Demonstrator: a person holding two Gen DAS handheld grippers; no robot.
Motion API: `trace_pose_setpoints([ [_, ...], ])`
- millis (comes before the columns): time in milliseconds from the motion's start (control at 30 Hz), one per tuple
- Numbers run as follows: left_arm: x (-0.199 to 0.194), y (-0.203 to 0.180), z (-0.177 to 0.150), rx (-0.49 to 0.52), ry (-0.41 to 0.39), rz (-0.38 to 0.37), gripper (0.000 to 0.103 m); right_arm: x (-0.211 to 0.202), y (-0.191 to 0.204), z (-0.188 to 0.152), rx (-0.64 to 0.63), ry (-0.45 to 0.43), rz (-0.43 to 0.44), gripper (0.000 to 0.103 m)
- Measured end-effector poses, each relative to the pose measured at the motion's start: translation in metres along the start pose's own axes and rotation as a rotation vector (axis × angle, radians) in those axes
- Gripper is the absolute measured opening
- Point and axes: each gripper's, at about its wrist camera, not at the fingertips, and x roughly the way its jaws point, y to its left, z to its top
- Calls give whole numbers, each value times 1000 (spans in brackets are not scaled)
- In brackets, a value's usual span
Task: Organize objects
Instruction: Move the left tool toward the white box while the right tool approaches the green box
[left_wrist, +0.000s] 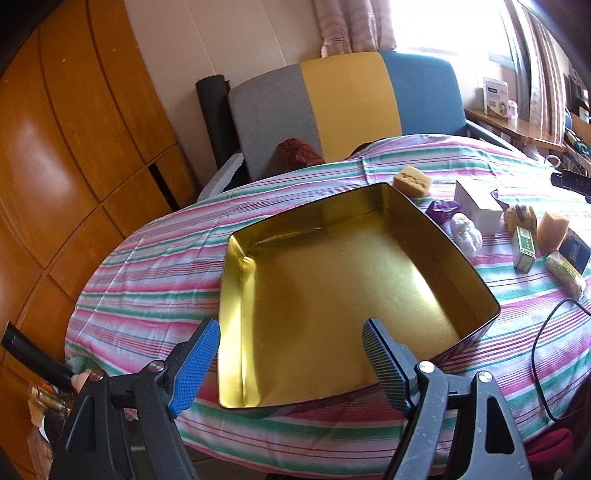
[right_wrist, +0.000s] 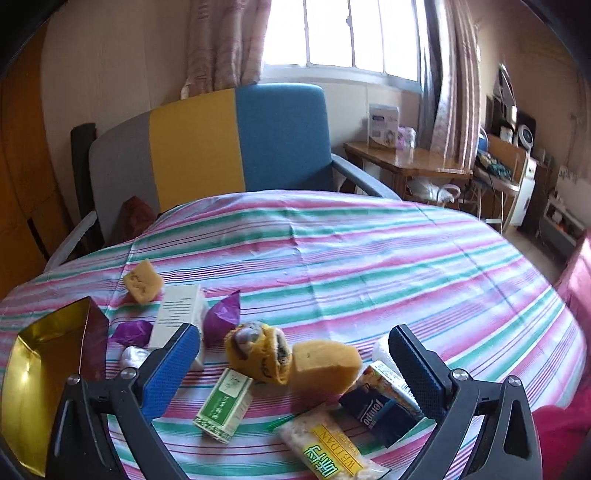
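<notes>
The right gripper (right_wrist: 295, 362) gapes wide, holding nothing, above a yellow sponge (right_wrist: 325, 363) and plush toy (right_wrist: 256, 350). The left gripper (left_wrist: 291, 350), equally wide and empty, hovers over the gold tin (left_wrist: 332, 280) near the tabletop's (right_wrist: 369, 258) left edge. The tin holds nothing, so sorting seems unstarted: boxes, purple wrappers and snack packets lie beside it. Labels are mostly unreadable, and the tin's near wall is hidden.

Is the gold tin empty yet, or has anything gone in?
Empty: the tin shows only bare gold floor, and the items lie outside on the tablecloth.
</notes>
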Motion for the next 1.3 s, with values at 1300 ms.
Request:
trace_pose_setpoints([
  [1300, 73, -139, 121, 33, 179, -613, 81, 12, -44, 3, 282, 86, 162, 103],
])
